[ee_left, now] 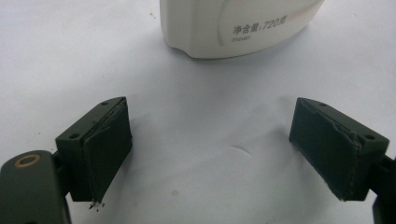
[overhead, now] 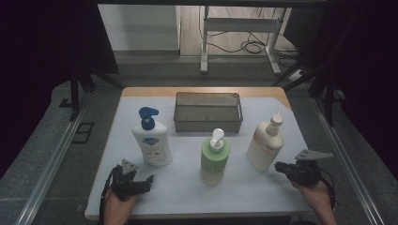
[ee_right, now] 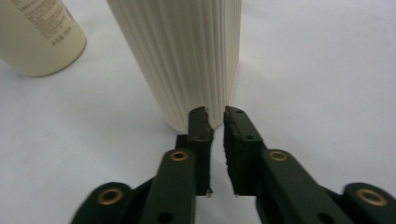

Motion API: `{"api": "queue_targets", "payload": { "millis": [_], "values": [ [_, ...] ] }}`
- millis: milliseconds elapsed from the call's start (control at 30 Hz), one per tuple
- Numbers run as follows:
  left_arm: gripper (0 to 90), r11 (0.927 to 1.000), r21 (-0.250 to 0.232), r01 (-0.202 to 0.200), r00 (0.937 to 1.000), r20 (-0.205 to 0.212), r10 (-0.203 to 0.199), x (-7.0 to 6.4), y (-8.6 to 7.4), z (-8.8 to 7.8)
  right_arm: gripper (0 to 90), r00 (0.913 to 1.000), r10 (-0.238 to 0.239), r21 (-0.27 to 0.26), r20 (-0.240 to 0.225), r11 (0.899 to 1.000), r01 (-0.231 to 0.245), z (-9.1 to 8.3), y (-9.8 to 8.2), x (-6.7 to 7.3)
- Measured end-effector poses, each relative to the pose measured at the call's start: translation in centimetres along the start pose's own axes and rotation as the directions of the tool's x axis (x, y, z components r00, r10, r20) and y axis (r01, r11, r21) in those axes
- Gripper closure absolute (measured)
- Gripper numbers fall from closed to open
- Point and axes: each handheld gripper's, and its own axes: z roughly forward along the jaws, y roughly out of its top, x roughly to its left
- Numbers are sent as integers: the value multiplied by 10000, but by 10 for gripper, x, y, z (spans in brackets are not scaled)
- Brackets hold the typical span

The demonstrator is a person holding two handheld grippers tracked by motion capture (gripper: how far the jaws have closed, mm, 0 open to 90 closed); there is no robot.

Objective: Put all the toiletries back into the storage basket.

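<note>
A white sheet covers the table [overhead: 187, 187], which stands on a dark floor with a desk frame and loose cables beyond its far edge. The left gripper [overhead: 141, 183] rests low on the near left part of the sheet in the person's left hand [overhead: 117, 206], its jaws spread wide with only bare sheet between them; just ahead of them stands the white bottle with the blue pump [overhead: 150, 138], whose base with small printed characters shows straight ahead in the left gripper view [ee_left: 233, 28], apart from the pads. The right gripper [overhead: 280, 167] sits at the near right, held by the right hand [overhead: 319, 197], and points toward the ribbed cream bottle [overhead: 265, 143] directly in front of it. In the right gripper view its jaws stand close together with a narrow slit between them and nothing held; their tips lie just short of that bottle's base [ee_right: 187, 60], and whether they touch it cannot be told. Off to that gripper's left stands the green bottle [overhead: 215, 159], well apart. Beyond all three bottles, farthest from both grippers, sits a dark mesh basket [overhead: 208, 123].
</note>
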Motion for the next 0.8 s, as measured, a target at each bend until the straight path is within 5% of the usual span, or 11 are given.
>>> {"api": "queue_targets", "payload": {
  "millis": [400, 800],
  "values": [
    [126, 10000, 0, 2, 10000, 7, -2, 0, 0, 0, 385, 9986, 401, -684, 347, 9969, -377, -22, 4, 18],
    [126, 10000, -6, 6, 10000, 0, -6, 0, 0, 0, 272, 9978, 147, -1117, 642, 9937, -75, -27, 39, 32]
  ]
}}
